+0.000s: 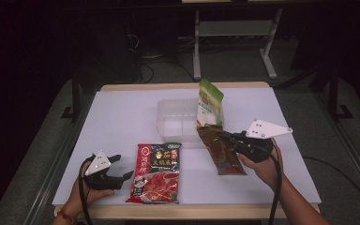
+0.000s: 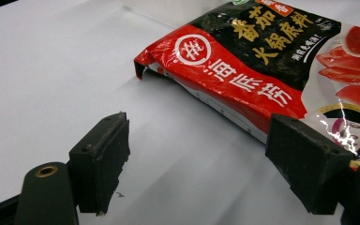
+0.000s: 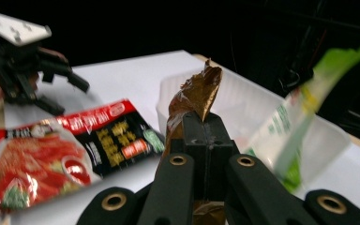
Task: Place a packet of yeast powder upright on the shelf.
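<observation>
My right gripper point(image 1: 225, 138) is shut on a brown sauce packet point(image 1: 222, 152), which it holds by one end, tilted above the table. In the right gripper view the jaws point(image 3: 205, 126) pinch the brown packet point(image 3: 197, 91), whose top sticks up past them. A red and black hotpot-base packet point(image 1: 157, 172) lies flat near the front edge. My left gripper point(image 1: 124, 167) rests open just left of it. In the left gripper view the gripper point(image 2: 201, 164) holds nothing, and the red packet point(image 2: 262, 61) lies just beyond the right jaw.
A clear plastic container point(image 1: 178, 119) stands at the table's middle, with a green and white packet point(image 1: 209, 107) leaning upright at its right side. A white sheet point(image 1: 122, 117) covers the table. Behind the table are a dark floor and desk legs point(image 1: 197, 47).
</observation>
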{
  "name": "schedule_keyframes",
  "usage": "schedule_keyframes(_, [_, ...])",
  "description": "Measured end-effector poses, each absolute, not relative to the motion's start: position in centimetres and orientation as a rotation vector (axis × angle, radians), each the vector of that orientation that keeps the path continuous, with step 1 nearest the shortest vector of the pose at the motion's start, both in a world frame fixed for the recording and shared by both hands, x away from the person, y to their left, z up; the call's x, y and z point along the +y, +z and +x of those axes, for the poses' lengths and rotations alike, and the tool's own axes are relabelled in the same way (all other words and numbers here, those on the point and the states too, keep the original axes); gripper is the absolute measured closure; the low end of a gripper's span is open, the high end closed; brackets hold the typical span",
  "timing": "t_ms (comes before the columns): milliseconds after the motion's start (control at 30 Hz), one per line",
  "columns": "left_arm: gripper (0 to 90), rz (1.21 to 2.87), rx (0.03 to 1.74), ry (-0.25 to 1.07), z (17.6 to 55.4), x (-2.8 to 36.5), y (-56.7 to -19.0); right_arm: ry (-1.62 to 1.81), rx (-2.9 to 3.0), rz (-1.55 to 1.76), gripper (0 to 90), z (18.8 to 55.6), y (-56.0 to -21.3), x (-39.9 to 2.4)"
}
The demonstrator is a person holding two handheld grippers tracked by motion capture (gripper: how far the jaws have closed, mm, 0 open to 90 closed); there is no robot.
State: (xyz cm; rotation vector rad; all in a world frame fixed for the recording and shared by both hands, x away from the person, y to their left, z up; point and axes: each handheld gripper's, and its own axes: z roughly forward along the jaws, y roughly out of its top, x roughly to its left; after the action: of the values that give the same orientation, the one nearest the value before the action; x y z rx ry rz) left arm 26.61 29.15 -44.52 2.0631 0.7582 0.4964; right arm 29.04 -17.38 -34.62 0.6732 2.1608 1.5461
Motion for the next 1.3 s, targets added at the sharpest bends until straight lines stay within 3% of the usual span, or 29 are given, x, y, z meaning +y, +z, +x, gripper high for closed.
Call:
schedule_keyframes(367, [21.0, 2.056, 0.753, 0.478, 26.6, 29.2, -44.6, 1.570, 2.092, 0.634, 89.9, 30.5, -33.1, -13.1])
schedule_keyframes(833, [21.0, 2.064, 0.749, 0.476, 26.6, 29.2, -44.7, 1.601, 1.949, 0.690, 89.9, 35.2, -30.9, -9.3])
schedule_keyframes(1300, [21.0, 2.075, 0.744, 0.473, 26.5, 29.5, -44.8, 1.467, 1.896, 0.758, 89.9, 39.2, -31.6, -6.6])
